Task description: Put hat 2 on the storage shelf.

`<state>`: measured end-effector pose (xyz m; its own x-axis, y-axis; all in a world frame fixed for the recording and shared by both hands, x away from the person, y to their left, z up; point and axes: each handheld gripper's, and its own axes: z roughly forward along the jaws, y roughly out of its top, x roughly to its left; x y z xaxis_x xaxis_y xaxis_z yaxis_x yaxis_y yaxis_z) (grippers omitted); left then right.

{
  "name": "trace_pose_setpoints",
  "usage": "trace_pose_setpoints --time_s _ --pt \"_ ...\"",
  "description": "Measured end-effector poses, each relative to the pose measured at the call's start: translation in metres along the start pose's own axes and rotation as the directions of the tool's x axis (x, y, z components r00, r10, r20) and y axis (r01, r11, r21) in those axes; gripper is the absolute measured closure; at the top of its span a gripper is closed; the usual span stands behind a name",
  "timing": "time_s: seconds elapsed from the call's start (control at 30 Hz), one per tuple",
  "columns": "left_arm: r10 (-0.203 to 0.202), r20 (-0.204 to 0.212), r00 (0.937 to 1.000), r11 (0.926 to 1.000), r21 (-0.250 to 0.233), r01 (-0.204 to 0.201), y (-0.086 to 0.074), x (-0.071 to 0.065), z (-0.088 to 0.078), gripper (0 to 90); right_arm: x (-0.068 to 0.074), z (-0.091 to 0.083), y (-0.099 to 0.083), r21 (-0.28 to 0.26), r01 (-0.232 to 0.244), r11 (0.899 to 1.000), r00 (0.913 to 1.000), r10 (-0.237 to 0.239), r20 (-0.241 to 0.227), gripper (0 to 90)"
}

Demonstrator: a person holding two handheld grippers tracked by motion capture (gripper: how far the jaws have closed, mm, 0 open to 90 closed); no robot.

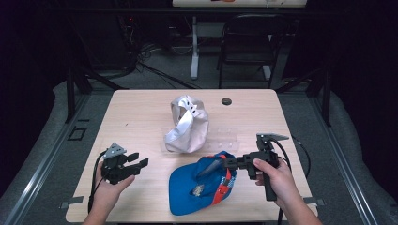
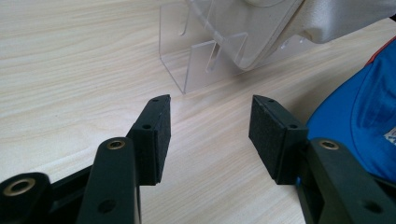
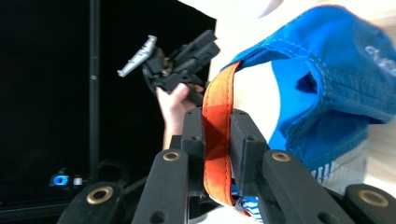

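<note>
A blue cap [image 1: 195, 190] with an orange back strap [image 1: 226, 183] lies near the table's front edge. My right gripper [image 1: 224, 164] is shut on that strap [image 3: 219, 88] and holds the cap's blue back edge [image 3: 327, 70] lifted off the wood. A white cap [image 1: 187, 123] rests on a clear acrylic stand [image 2: 196, 60] at the table's middle. My left gripper [image 1: 140, 162] hovers at the front left, open, with nothing between its pads [image 2: 161, 135]. It points toward the stand, with the blue cap [image 2: 369, 112] just to its right. The left gripper [image 3: 182, 60] also appears far off in the right gripper view.
A small black round disc [image 1: 226, 101] lies near the table's [image 1: 131, 112] back edge. A dark chair [image 1: 248, 42] and a white table leg [image 1: 194, 47] stand on the floor behind. Cables trail from both grippers over the front edge.
</note>
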<state>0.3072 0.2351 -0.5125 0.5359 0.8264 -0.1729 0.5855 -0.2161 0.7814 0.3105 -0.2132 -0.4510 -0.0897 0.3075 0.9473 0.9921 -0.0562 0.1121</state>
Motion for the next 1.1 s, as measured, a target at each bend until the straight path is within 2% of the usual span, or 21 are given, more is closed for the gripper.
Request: trace_pose_setpoints --time_s 0.03,0.07,0.17,0.27,0.53,0.6,0.63,0.9,1.1 --pt "0.001 0.001 1.0000 1.0000 0.002 -0.001 0.000 0.000 0.000 49.3 0.002 0.001 0.000 -0.011 -0.015 1.000 0.9998 0.015 -0.011 77.5" --pt "-0.001 0.001 1.0000 1.0000 0.001 0.001 0.000 0.000 0.000 49.3 0.002 -0.001 0.002 0.005 -0.007 1.000 0.9998 0.007 -0.020 77.5" --pt "0.001 -0.002 1.0000 1.0000 -0.002 -0.001 0.000 0.000 0.000 49.3 0.007 -0.003 0.004 0.004 -0.008 1.000 0.9990 0.009 -0.043 77.5" --pt "0.000 -0.002 1.0000 1.0000 -0.001 0.000 0.000 0.000 0.000 49.3 0.014 -0.006 0.005 -0.017 -0.025 1.000 0.9976 0.024 -0.064 77.5" --pt "0.003 -0.002 1.0000 1.0000 -0.002 -0.003 0.000 0.000 0.000 49.3 0.031 -0.016 0.008 -0.061 -0.022 0.998 0.9940 0.015 -0.109 77.6" --pt "0.002 -0.002 1.0000 1.0000 -0.002 -0.002 0.000 0.000 0.000 49.3 0.032 -0.018 0.009 -0.052 -0.013 0.999 0.9939 0.007 -0.110 77.6" --pt "0.001 -0.003 1.0000 1.0000 -0.003 -0.001 0.000 0.000 0.000 49.3 0.037 -0.019 0.010 -0.073 -0.019 0.997 0.9947 0.012 -0.102 77.6" --pt "0.000 -0.003 1.0000 1.0000 0.003 0.000 0.001 0.001 -0.001 49.3 0.048 -0.032 0.015 -0.108 -0.007 0.994 0.9975 0.000 -0.071 77.6" --pt "-0.001 -0.005 1.0000 1.0000 -0.004 0.001 0.000 0.000 0.000 49.3 0.054 -0.044 0.021 -0.147 -0.015 0.989 0.9969 0.003 -0.079 77.5"
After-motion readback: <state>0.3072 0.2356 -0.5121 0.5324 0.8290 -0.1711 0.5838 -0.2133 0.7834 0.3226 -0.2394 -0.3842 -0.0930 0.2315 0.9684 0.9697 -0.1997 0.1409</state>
